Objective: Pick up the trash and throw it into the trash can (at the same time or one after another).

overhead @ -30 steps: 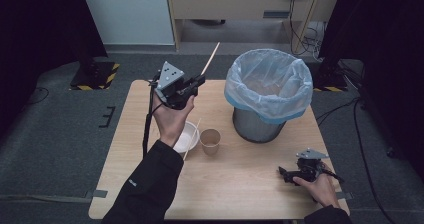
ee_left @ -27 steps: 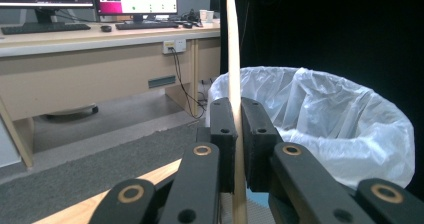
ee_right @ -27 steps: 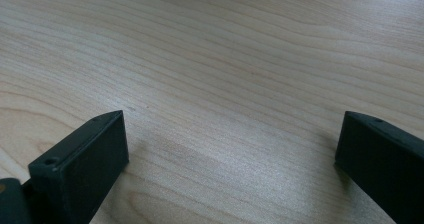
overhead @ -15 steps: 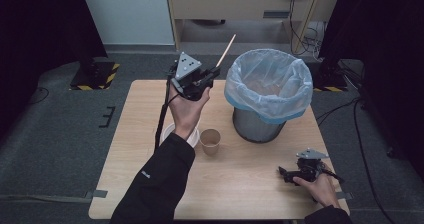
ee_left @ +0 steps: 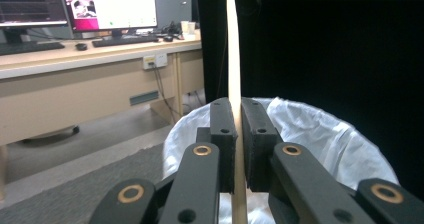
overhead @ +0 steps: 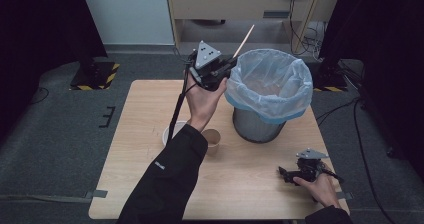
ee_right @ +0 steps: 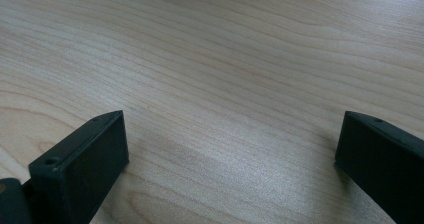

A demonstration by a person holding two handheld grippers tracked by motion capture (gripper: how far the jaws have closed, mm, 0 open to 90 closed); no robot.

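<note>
A thin wooden stick [overhead: 245, 40] is pinched between the jaws of my left gripper [overhead: 231, 63], which is raised beside the left rim of the bin [overhead: 270, 84]. The bin is metal with a pale blue liner. In the left gripper view the stick [ee_left: 231, 59] stands upright between the shut pads of the left gripper [ee_left: 237, 114], with the liner [ee_left: 320, 139] just behind. My right gripper [overhead: 285, 174] rests at the table's front right. Its jaws stand wide apart over bare wood [ee_right: 225, 59], with nothing in the right gripper [ee_right: 232, 149].
A white bowl [overhead: 170, 131] and a brown paper cup [overhead: 213, 138] sit mid-table, partly under the left forearm. The wooden table [overhead: 130, 159] ends close in front of the right hand. A desk with monitors [ee_left: 75, 14] stands beyond the bin.
My left hand has carried the stick to the right and slightly up, from over the bowl to the bin's left rim. The right gripper has stayed put.
</note>
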